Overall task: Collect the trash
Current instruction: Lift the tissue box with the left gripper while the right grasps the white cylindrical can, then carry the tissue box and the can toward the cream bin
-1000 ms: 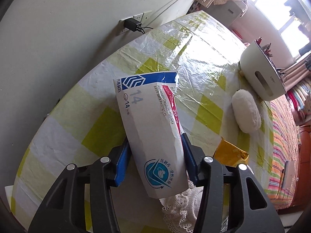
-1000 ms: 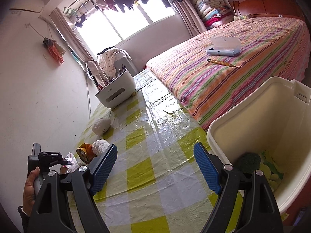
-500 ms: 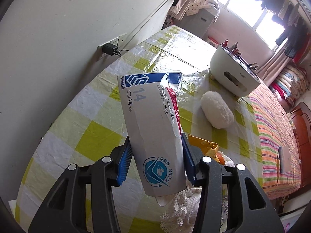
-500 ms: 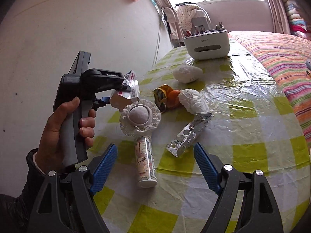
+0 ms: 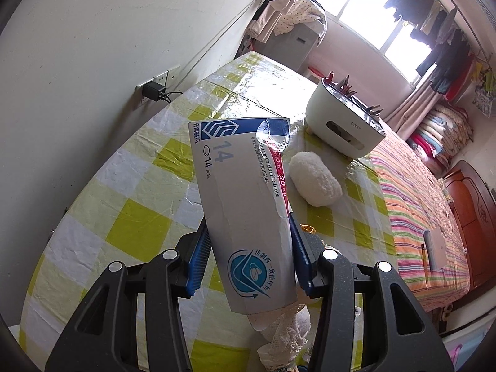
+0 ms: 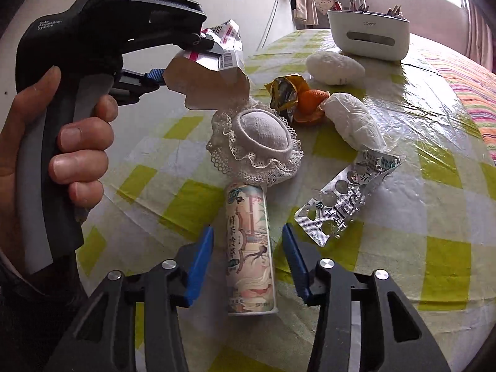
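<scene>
Left gripper (image 5: 248, 259) is clamped across the flattened medicine box (image 5: 245, 204), holding it clear above the desk (image 5: 139, 186) for carrying to the bin. Right gripper (image 6: 248, 262) has its jaws just narrowed astride the lying spray can (image 6: 250, 248), pads not yet touching. Likely narrowed to fit the can's width; blister pack (image 6: 341, 204) lies beside.

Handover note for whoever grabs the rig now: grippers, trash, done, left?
Left hand-held gripper: shut on the medicine box, lifted off the table.
Right hand-held gripper: jaws just closing around the lying can, pads not yet touching.
Still on the table: blister pack, snack wrapper, orange peel, white wad.
Done: box picked. Left: bin it, grab the can, then the rest.
</scene>
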`<state>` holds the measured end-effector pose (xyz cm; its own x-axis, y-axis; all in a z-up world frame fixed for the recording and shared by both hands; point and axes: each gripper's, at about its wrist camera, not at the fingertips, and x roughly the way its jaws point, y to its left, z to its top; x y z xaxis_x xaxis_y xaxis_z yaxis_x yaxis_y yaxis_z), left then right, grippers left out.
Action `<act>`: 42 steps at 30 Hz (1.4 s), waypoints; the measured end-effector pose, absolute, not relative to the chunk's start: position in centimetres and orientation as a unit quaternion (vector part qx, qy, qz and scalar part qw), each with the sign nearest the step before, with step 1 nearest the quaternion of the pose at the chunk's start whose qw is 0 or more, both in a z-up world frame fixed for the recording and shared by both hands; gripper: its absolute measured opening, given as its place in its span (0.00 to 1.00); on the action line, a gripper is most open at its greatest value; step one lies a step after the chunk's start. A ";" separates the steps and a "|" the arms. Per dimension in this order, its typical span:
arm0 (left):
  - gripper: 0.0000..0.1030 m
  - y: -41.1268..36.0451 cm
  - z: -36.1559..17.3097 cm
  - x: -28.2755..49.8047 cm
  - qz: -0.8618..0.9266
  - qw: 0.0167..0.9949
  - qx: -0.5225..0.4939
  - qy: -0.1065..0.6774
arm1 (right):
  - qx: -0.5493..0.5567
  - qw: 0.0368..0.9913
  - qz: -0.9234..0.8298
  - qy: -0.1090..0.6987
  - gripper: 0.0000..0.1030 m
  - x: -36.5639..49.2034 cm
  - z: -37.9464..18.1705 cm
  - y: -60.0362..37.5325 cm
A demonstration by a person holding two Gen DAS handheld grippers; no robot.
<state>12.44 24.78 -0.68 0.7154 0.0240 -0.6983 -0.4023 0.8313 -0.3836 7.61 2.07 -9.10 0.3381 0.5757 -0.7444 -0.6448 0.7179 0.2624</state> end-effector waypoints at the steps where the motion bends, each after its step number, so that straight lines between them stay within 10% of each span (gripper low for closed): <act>1: 0.44 24.7 -0.6 12.4 0.118 0.888 -0.264 0.357 | -0.047 0.817 0.374 0.437 0.27 7.5 -9.2 2.2; 42: 0.46 14.2 1.9 12.0 -0.005 0.919 -0.215 0.330 | 0.109 0.887 0.270 0.359 0.27 9.7 -5.4 -11.6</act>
